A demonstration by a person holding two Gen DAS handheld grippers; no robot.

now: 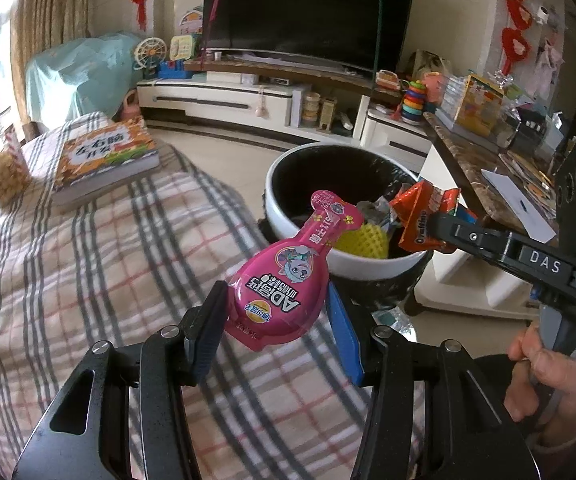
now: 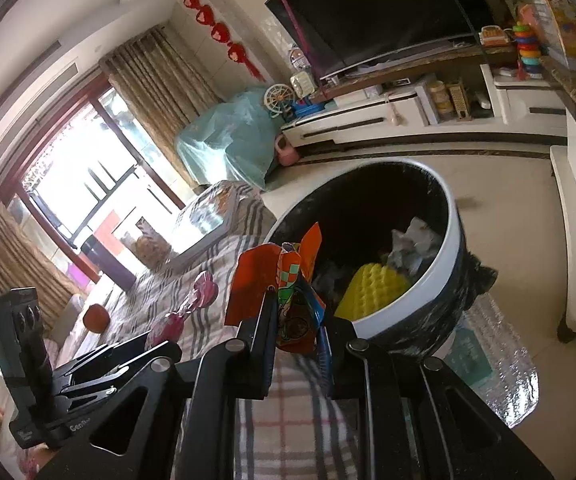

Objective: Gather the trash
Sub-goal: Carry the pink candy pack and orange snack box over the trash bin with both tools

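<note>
Jaws of both grippers are closed on trash. Our left gripper (image 1: pixel 275 320), low in the centre of the left wrist view, pinches the round, wide end of a pink bottle-shaped pouch (image 1: pixel 288 276), whose narrow neck points up toward the bin (image 1: pixel 308 216). Our right gripper (image 2: pixel 298 332) clamps an orange snack wrapper (image 2: pixel 288 280) almost flat between its pads, just left of the bin's white rim in the right wrist view; the left view shows that wrapper at centre right, over the bin's near edge.

We judge both pieces to be light, thin film: soft, crinkly and somewhat slick. The pouch looks flat and floppy beyond the pads, so holding it at the broad body suits it, since the neck would fold or slip. The wrapper crumples readily, and a bunched fold gives the pads more to bite on than a single edge.

The bin sits on the floor beside the checked bed cover (image 1: pixel 87 260), lined in black, with a yellow ridged object (image 1: pixel 362 240) and crumpled paper already inside. Such light scraps may cling to the pads on release.
</note>
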